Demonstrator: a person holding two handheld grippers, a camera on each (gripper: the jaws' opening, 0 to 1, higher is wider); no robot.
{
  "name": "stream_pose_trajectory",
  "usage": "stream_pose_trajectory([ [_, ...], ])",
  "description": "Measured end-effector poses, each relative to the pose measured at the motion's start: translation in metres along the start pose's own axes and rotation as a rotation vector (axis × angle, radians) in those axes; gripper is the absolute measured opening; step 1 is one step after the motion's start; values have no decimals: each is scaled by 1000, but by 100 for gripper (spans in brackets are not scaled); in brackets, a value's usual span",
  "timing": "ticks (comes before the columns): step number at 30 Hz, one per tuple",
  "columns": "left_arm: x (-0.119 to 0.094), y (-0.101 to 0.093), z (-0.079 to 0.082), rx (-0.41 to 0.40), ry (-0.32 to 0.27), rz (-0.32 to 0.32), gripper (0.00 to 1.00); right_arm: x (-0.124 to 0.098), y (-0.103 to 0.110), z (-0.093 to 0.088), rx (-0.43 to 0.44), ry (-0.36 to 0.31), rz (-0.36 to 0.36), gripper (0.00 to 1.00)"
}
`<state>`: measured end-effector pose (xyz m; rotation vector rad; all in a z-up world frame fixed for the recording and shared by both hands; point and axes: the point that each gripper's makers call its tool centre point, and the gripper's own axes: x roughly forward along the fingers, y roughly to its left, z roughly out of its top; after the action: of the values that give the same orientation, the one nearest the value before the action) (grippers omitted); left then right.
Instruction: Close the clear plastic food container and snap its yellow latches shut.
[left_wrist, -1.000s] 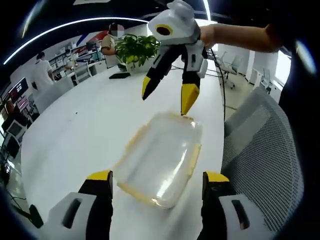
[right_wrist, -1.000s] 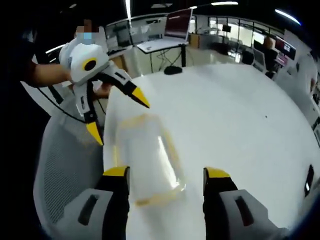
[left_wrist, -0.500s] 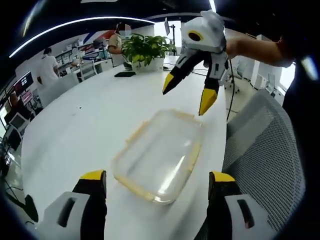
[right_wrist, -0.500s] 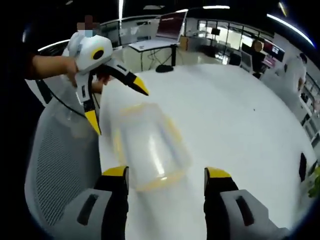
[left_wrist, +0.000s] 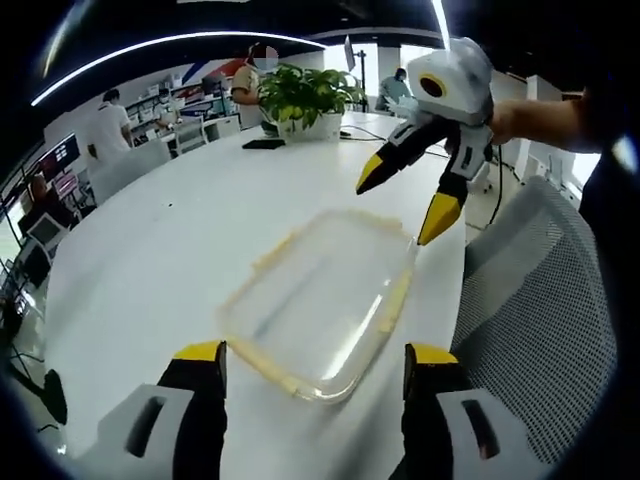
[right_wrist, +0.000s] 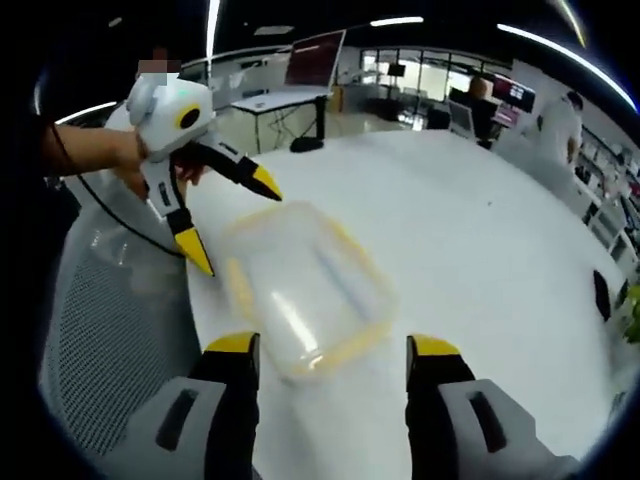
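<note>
1 clear plastic container (left_wrist: 322, 303), rect w/ rounded corners, yellow latches (left_wrist: 398, 296) along the edges, lid on, glossy w/ glare; it lies flat on the white desk (left_wrist: 150, 260) near the edge by a grey mesh chair (left_wrist: 540, 300). 2 sets of tongs, white bodies, black jaws w/ yellow tips. Left tongs (left_wrist: 314, 352): jaws wide apart, holding nothing, container lies between and just ahead of the tips; can't tell if touching. In right gripper view the right tongs (right_wrist: 331, 345) are also spread wide, empty, near end of container (right_wrist: 305, 285) between the tips. Each set shows in the other's view, hovering at the far end of the container: right tongs (left_wrist: 404, 203) and left tongs (right_wrist: 232, 225) both splayed, no contact seen. 1 potted plant (left_wrist: 305, 98) at far end of desk. Few ppl in bg.
</note>
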<state>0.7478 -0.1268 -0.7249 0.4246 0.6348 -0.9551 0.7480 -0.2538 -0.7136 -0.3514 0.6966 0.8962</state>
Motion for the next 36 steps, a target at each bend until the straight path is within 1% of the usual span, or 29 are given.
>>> stream_pose_trajectory([
  [3,1,1,-4,6,11,16,66,2,3,-2,21,-9,-12,55],
  [5,2,1,-5,-8,13,23,66,4,4,-3,26,-11,-16,55],
  [9,4,2,-6,-25,6,32,61,7,7,-5,27,-16,-31,53],
  [10,5,2,-6,-29,4,38,60,9,7,-2,47,-33,-34,53],
  [13,6,2,-6,-39,5,43,60,11,10,-1,76,-46,-29,51],
  [23,7,5,-8,-69,1,67,55,12,11,0,81,-56,-26,52],
  [27,8,7,-9,-56,11,78,53,12,11,0,82,-54,-26,52],
  [36,11,9,-8,-59,21,75,53,14,8,2,81,-44,-24,52],
])
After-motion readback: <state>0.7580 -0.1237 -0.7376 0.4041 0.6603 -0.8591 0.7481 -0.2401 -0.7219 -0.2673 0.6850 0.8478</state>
